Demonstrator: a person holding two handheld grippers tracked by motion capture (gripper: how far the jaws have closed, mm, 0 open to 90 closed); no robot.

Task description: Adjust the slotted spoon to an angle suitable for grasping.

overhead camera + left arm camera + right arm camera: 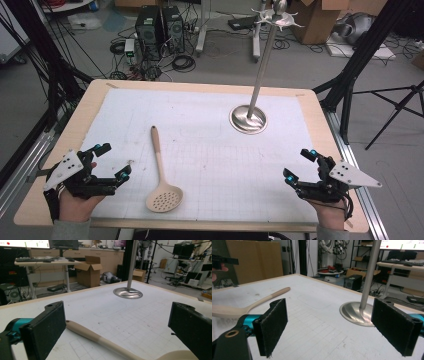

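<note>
From the high view, the slotted spoon (161, 172) lay on the table (310, 107) with its long axis running away from the person, bowl nearest them, just right of the left gripper (111, 161), whose jaws gaped empty; the right gripper (299, 165), also wide and empty, sat well apart

In the left gripper view, the handle (97, 337) crossed between the jaws, its bowl cut off

In the right gripper view, the spoon (249, 305) lay far left beside the stand (358, 311)

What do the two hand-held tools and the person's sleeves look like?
Each tool, left and right, is black with teal accents near its fingertips and carries a pale grey three-cornered plate dotted with dark holes. The jaws are flat black rectangular pads with a rough texture. A black cable trails from each. The sleeves are grey.
</note>
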